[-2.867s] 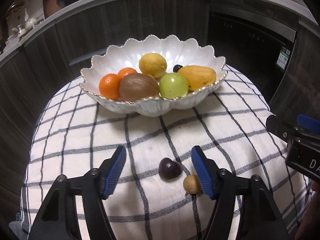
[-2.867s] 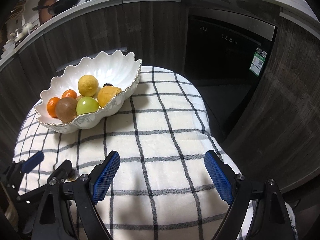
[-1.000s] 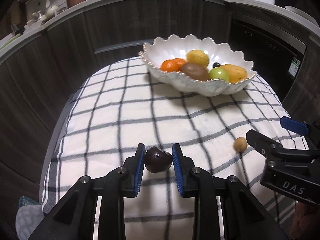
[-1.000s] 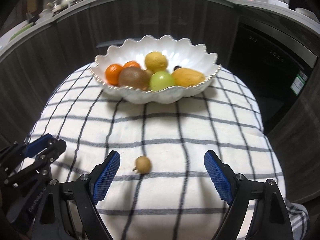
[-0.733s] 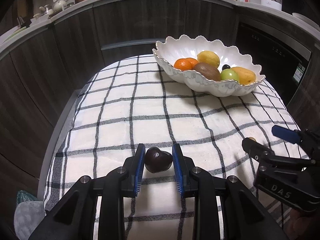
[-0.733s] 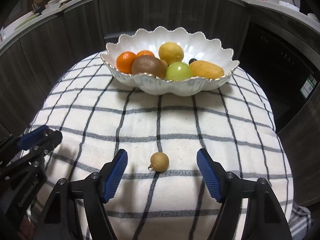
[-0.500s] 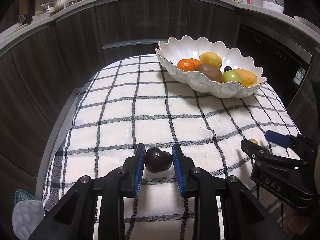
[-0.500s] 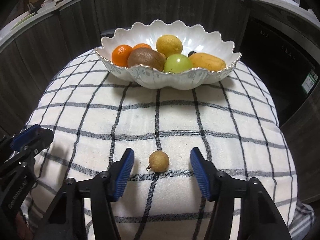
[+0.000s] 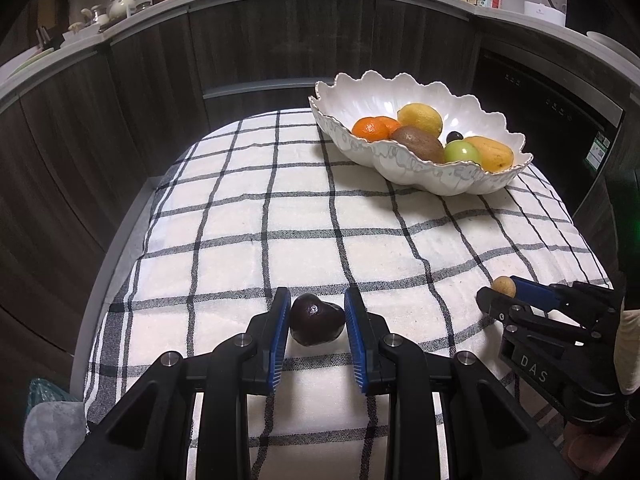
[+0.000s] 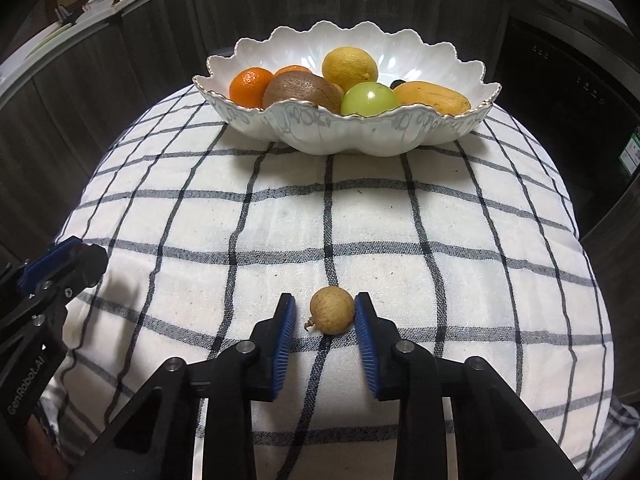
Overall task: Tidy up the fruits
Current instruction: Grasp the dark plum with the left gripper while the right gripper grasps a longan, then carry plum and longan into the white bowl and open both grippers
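My left gripper [image 9: 316,316] is shut on a dark purple heart-shaped fruit [image 9: 316,319], held just above the checked cloth. My right gripper [image 10: 324,316] straddles a small tan round fruit [image 10: 332,309] lying on the cloth. Its right pad touches the fruit; a small gap remains on the left. The tan fruit also shows in the left wrist view [image 9: 503,285] at the right gripper's tips [image 9: 496,298]. A white scalloped bowl [image 10: 360,136] at the far side holds oranges, a kiwi, a lemon, a green fruit and a yellow mango.
The table wears a white cloth with black checks [image 9: 320,216] and drops off at its rounded edges. Dark cabinets [image 9: 280,48] curve behind it, with a counter of bottles and pots above. The left gripper's body [image 10: 44,280] sits at the right view's left edge.
My right gripper has moved forward around the tan fruit and narrowed from wide open to nearly touching it. My left gripper has kept its hold on the dark fruit.
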The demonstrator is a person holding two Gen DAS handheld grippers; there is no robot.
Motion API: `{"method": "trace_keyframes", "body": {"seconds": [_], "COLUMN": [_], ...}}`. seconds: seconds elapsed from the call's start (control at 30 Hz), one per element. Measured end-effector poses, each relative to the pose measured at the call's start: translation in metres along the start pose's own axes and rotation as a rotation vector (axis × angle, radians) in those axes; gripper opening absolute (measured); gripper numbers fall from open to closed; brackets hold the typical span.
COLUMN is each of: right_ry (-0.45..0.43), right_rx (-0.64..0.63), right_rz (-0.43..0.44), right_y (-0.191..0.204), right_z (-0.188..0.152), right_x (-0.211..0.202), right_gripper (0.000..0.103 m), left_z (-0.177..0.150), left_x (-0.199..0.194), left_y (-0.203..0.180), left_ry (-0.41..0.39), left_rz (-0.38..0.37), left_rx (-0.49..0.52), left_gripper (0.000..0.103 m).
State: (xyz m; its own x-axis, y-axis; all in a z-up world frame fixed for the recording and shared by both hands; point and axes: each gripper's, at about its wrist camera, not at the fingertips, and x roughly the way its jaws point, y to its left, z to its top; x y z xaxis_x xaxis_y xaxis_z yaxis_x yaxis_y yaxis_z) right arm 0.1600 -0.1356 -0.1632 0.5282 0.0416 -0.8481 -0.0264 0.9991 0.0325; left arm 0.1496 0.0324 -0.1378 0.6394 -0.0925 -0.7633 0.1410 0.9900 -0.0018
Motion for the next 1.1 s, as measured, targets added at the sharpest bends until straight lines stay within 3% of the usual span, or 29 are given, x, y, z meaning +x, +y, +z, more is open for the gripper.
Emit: {"method": "trace_keyframes", "body": {"seconds": [0.03, 0.67, 1.1], "right_ry": [-0.001, -0.094, -0.172], "right_rx": [0.002, 0.031, 0.067], "right_rz": [0.002, 0.024, 0.023], "right_y": [0.0, -0.009, -0.03], "right_z": [0.0, 0.018, 0.053], "right_x": [0.0, -0.036, -0.056], "right_gripper": [0.026, 0.025, 0.025], "left_z": [0.0, 0.015, 0.068], "left_x": [0.0, -0.01, -0.011], "left_y": [0.0, -0.01, -0.033], "left_ry": [0.0, -0.029, -0.094], "left_rz": [0.0, -0.023, -0.064], "left_rx": [0.0, 0.003, 0.028], "left_gripper": [0.028, 0.028, 0.028]}}
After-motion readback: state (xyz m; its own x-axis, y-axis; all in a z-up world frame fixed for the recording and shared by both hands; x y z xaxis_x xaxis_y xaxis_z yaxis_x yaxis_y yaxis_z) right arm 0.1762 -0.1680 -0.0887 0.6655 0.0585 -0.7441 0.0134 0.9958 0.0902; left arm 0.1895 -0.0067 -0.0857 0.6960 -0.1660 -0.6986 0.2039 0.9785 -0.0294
